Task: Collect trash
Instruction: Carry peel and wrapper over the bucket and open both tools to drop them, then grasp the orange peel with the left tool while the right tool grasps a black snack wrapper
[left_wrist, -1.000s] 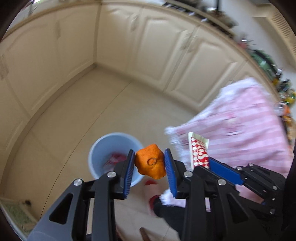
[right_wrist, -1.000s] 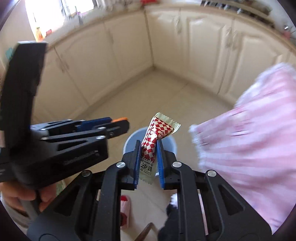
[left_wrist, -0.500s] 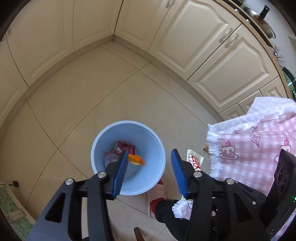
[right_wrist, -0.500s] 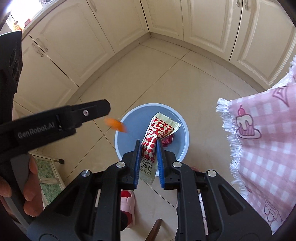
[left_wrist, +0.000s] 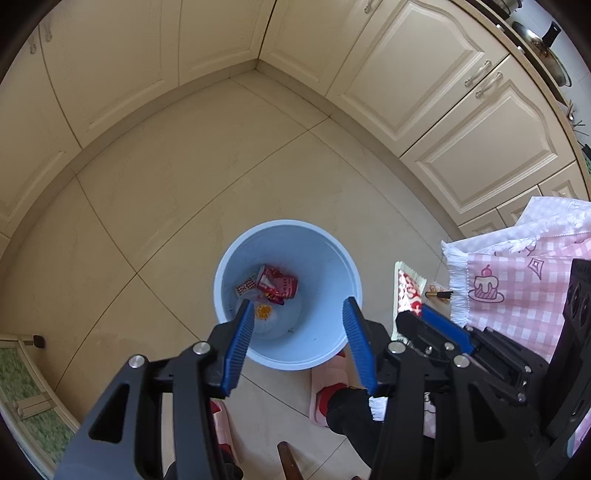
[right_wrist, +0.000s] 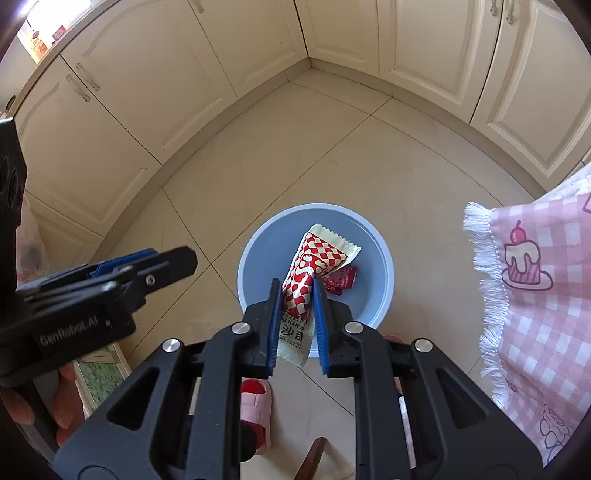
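left tongs (left_wrist: 298, 328): jaws apart, nothing between the pads, poised over the bin
right tongs (right_wrist: 295, 314): nearly closed, clamped on the red-white snack wrapper (right_wrist: 314, 266); wrapper top sticks out over the bin mouth
slippers (right_wrist: 256, 406): pink, on the floor at 6 o'clock of the bin
bin (left_wrist: 332, 254): light blue, on the tile floor; orange peel (left_wrist: 263, 311) at the bottom, red can (left_wrist: 277, 282) just beyond it
tablecloth (right_wrist: 546, 295): pink check, 3 o'clock of the bin
cabinets (left_wrist: 424, 85): cream, 12 o'clock, far

both wrist views downward, sharing bin (left_wrist: 236, 258)
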